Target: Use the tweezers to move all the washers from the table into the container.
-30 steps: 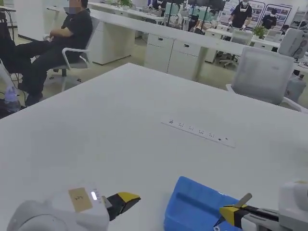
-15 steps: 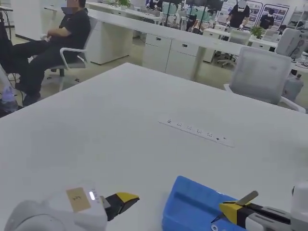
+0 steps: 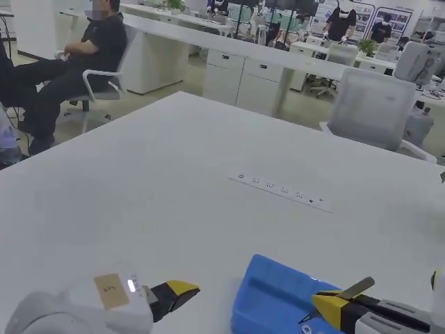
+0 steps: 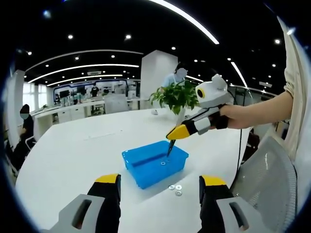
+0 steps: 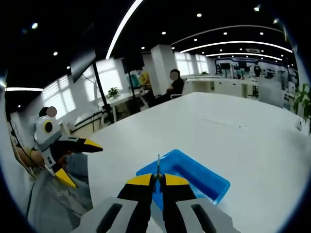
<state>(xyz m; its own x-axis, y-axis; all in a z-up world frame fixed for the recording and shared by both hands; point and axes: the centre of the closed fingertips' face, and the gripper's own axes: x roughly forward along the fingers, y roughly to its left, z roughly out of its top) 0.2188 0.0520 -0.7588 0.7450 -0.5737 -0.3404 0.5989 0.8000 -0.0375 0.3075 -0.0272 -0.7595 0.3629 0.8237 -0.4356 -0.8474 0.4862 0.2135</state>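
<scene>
The right gripper [image 5: 158, 180] has its jaws clamped on the tweezers [image 5: 158, 165], whose tips point down into the blue container [image 4: 146, 177] on the white table [image 3: 174, 195]. One washer [image 4: 163, 163] lies inside the container. Three more washers [image 4: 175, 189] lie on the table just beside its near edge. The left gripper [image 4: 159, 180] hangs to the left, jaws wide apart, holding nothing.

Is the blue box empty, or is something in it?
Not empty: one small silver washer lies on the floor of the blue plastic container.
</scene>
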